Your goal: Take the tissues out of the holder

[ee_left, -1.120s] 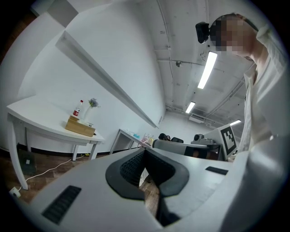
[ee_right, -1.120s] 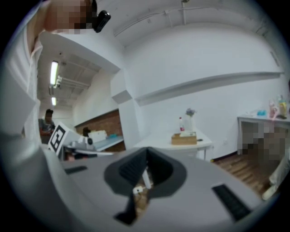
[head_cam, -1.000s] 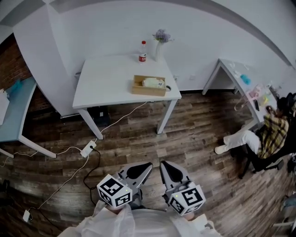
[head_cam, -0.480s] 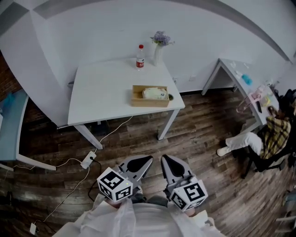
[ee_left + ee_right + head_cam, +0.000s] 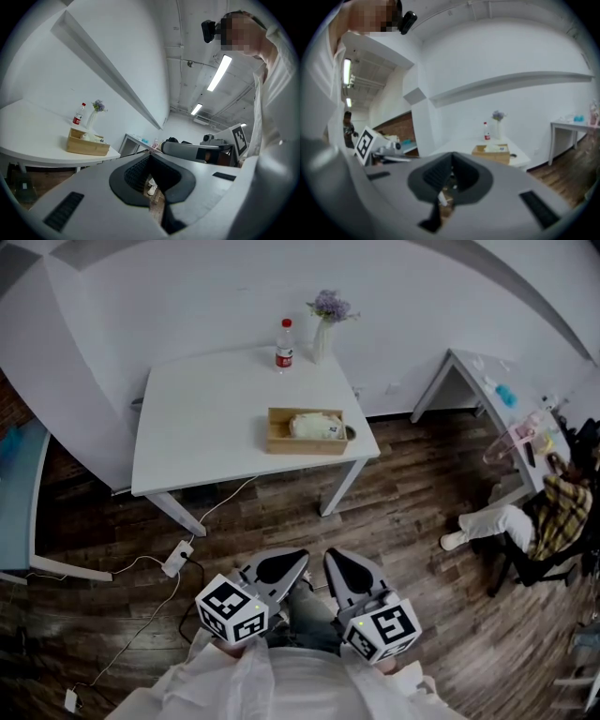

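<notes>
Left gripper point(image 5: 281, 568) and right gripper point(image 5: 345, 570) are closed, empty, well short of the table point(image 5: 206, 418). It has drawn nearer, so I'm still approaching; the tissues point(image 5: 314, 425) sit untouched in the holder point(image 5: 302, 443).

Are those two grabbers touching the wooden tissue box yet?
Apart. In the head view the left gripper and right gripper hang low over the floor, with open floor between them and the wooden holder on the table.
</notes>
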A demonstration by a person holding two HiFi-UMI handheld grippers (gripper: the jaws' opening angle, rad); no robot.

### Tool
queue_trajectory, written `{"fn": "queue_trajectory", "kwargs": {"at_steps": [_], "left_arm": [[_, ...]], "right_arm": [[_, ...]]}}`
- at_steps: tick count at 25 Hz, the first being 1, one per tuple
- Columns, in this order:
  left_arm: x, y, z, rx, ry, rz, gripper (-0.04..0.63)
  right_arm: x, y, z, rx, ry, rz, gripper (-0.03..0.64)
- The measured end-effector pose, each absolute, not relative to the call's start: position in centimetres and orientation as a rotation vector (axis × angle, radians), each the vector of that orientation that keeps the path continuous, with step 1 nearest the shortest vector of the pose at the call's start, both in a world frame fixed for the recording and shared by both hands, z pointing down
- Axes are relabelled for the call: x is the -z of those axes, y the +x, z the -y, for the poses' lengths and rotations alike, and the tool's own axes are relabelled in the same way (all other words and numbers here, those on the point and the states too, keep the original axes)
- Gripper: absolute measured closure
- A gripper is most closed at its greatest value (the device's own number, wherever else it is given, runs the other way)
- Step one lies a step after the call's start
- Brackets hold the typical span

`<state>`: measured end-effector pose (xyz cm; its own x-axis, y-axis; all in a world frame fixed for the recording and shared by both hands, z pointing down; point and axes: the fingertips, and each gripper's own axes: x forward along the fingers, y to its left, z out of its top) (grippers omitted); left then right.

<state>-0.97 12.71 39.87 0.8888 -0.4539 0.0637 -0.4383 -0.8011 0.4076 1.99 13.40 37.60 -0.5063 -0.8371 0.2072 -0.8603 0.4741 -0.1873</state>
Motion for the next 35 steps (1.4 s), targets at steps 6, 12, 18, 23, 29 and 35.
{"fn": "queue_trajectory", "kwargs": {"at_steps": [6,12,18,23,29,35], "left_arm": [[-40.1,-0.9,-9.0,0.061,2.636,0.700,0.583],[-39.9,0.6,-4.0,0.053,2.646,0.716,0.583],[-39.8,1.5,1.4,0.037,2.639,0.754,0.583],[-39.5,3.1,5.4,0.044,2.632,0.769,0.583],[-39.1,4.8,10.0,0.066,2.641,0.812,0.583],[-39.8,5.1,14.3,0.069,2.604,0.886,0.583]], "right_arm": [[-38.2,2.4,-9.7,-0.382,1.502,2.612,0.606],[-37.8,3.9,-3.9,-0.368,1.492,2.632,0.606],[-37.5,4.7,1.9,-0.371,1.454,2.657,0.606],[-37.2,5.9,6.1,-0.375,1.413,2.667,0.606],[-37.7,7.3,10.8,-0.392,1.363,2.681,0.606],[-38.2,8.2,14.9,-0.390,1.307,2.700,0.606]]}}
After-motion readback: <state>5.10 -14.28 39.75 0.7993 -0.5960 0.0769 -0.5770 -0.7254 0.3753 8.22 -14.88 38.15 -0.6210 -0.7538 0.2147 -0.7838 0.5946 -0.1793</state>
